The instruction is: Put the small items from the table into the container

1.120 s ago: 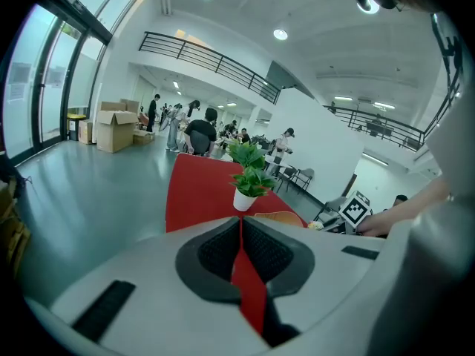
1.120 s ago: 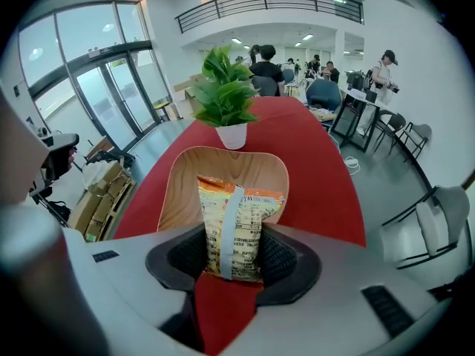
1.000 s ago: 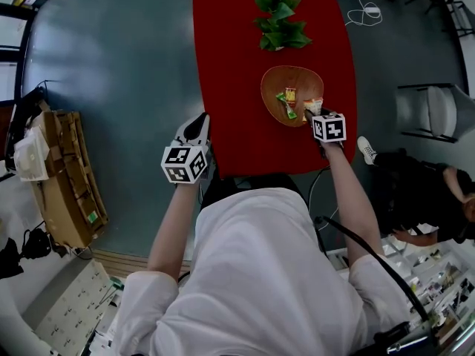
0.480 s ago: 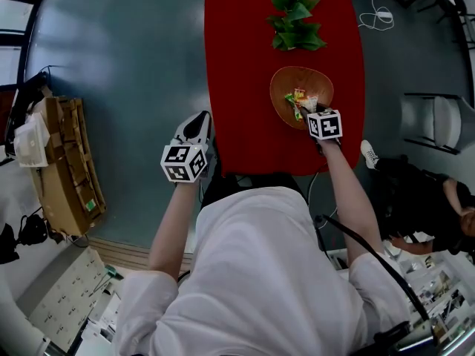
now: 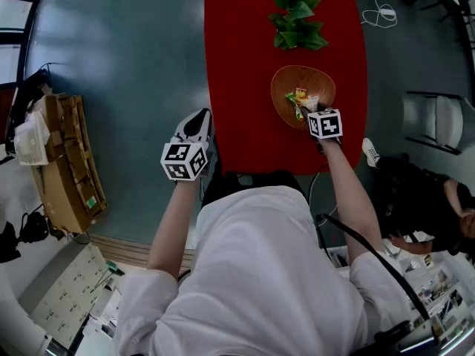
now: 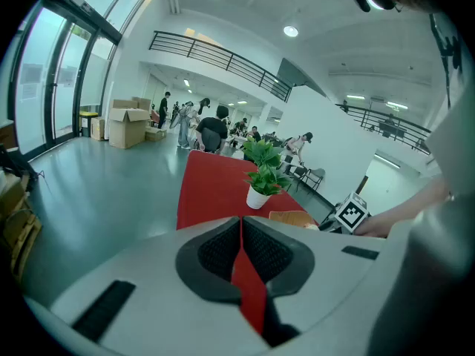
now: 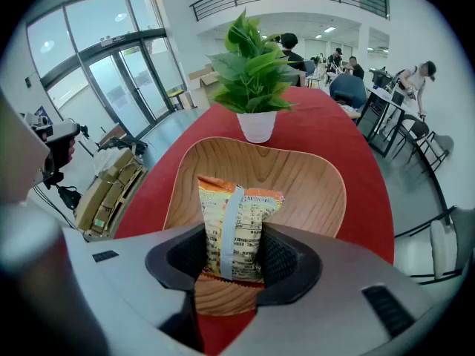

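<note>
A wooden bowl (image 5: 284,86) sits on the red table (image 5: 245,65), with several small snack packets (image 5: 298,99) inside it. My right gripper (image 5: 315,111) hangs over the bowl's near right part, pointing steeply down. In the right gripper view the right gripper (image 7: 234,262) is shut on an orange and white snack packet (image 7: 234,225), held upright over the bowl (image 7: 315,188). My left gripper (image 5: 196,127) stays at the table's near left edge. The left gripper view shows the left gripper (image 6: 241,247) with its pads together and nothing held.
A potted green plant (image 5: 295,15) stands on the table beyond the bowl. Cardboard boxes (image 5: 63,165) lie on the floor at the left. A chair (image 5: 434,121) and a seated person (image 5: 438,199) are to the right of the table.
The right gripper with the packet has shifted a little left, from the bowl's near right rim to over its inside. The left gripper has stayed in place.
</note>
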`<move>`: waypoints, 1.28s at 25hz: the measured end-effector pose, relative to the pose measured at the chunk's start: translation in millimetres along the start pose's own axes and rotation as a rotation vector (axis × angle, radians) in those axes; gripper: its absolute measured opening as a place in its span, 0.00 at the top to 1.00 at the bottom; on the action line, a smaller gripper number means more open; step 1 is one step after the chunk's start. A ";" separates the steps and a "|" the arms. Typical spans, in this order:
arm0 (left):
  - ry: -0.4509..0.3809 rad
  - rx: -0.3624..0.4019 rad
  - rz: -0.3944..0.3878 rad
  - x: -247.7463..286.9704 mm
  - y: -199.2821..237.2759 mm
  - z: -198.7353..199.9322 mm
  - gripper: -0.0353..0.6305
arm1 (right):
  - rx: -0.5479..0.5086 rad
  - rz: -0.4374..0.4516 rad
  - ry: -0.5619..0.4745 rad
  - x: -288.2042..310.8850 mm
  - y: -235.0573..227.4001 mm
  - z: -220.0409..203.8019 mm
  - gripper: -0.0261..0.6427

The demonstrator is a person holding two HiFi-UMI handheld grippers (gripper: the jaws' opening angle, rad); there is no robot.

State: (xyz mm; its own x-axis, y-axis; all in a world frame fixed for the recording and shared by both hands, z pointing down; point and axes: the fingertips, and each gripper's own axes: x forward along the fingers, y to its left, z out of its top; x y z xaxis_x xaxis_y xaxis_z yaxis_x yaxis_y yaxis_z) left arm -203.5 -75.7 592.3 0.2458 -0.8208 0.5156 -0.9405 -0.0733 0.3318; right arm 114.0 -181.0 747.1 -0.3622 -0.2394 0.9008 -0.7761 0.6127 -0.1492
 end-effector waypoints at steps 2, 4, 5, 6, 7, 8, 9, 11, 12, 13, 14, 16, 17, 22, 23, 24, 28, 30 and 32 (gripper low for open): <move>0.001 -0.002 -0.001 1.1 -1.5 -0.9 0.93 | 0.006 -0.012 0.002 -1.1 -2.7 -1.4 0.68; 0.002 -0.003 -0.002 2.4 -2.7 -1.6 0.93 | 0.006 -0.002 -0.003 -0.7 -2.0 -0.9 0.68; 0.003 -0.004 -0.003 3.2 -3.2 -1.8 0.93 | 0.004 0.006 -0.007 -0.4 -1.2 -0.3 0.68; 0.004 -0.004 -0.004 3.9 -3.5 -1.7 0.93 | 0.004 0.007 -0.009 -0.6 -1.3 -0.2 0.68; 0.005 -0.003 -0.005 4.3 -3.7 -1.5 0.93 | 0.006 0.004 -0.009 -1.2 -2.0 -0.8 0.68; 0.006 -0.003 -0.005 4.6 -3.9 -1.3 0.93 | 0.007 0.002 -0.009 -1.5 -2.6 -1.7 0.68; 0.006 -0.003 -0.005 5.0 -4.4 -1.2 0.93 | 0.007 0.004 -0.007 -1.4 -2.9 -2.7 0.68; 0.006 -0.003 -0.006 6.1 -5.5 -0.8 0.93 | 0.007 0.010 -0.005 -0.9 -3.6 -4.8 0.68; 0.006 -0.002 -0.007 6.8 -6.1 -0.7 0.93 | 0.008 0.013 -0.006 -0.7 -4.0 -5.2 0.68; 0.007 -0.001 -0.007 7.5 -6.6 -0.9 0.93 | 0.009 0.016 -0.009 -0.6 -4.3 -5.4 0.66; 0.008 -0.001 -0.008 8.2 -7.0 -1.3 0.93 | 0.009 0.021 -0.013 -0.3 -4.1 -5.2 0.65; 0.009 -0.001 -0.009 8.8 -7.7 -2.3 0.93 | 0.009 0.027 -0.018 -0.1 -3.7 -5.2 0.62; 0.009 0.000 -0.010 9.0 -8.3 -2.7 0.93 | 0.010 0.026 -0.018 -0.5 -4.0 -5.4 0.62; 0.008 0.011 -0.022 11.1 -14.9 -2.1 0.93 | 0.022 0.000 -0.017 -5.4 -11.5 -8.7 0.62; 0.007 0.018 -0.026 11.7 -16.5 -1.8 0.93 | 0.021 0.006 -0.022 -5.3 -11.3 -8.3 0.62; 0.007 0.027 -0.029 12.3 -17.9 -1.7 0.93 | 0.019 0.011 -0.027 -5.1 -11.0 -8.0 0.62; 0.002 0.045 -0.025 11.8 -20.9 -2.3 0.93 | 0.028 0.005 -0.033 -9.7 -13.0 -11.6 0.62; -0.001 0.042 -0.023 10.0 -22.9 -2.6 0.93 | 0.031 0.008 -0.047 -13.9 -11.5 -10.5 0.62; -0.008 0.035 -0.025 8.2 -26.0 -2.6 0.93 | 0.035 0.017 -0.075 -19.7 -9.1 -7.1 0.62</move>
State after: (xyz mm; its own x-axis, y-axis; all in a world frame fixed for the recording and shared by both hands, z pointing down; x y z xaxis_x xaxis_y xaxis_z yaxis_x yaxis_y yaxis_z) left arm -176.5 -79.1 589.9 0.2676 -0.8227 0.5015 -0.9417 -0.1133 0.3167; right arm 131.8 -176.5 733.6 -0.4124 -0.2860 0.8650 -0.7866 0.5907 -0.1798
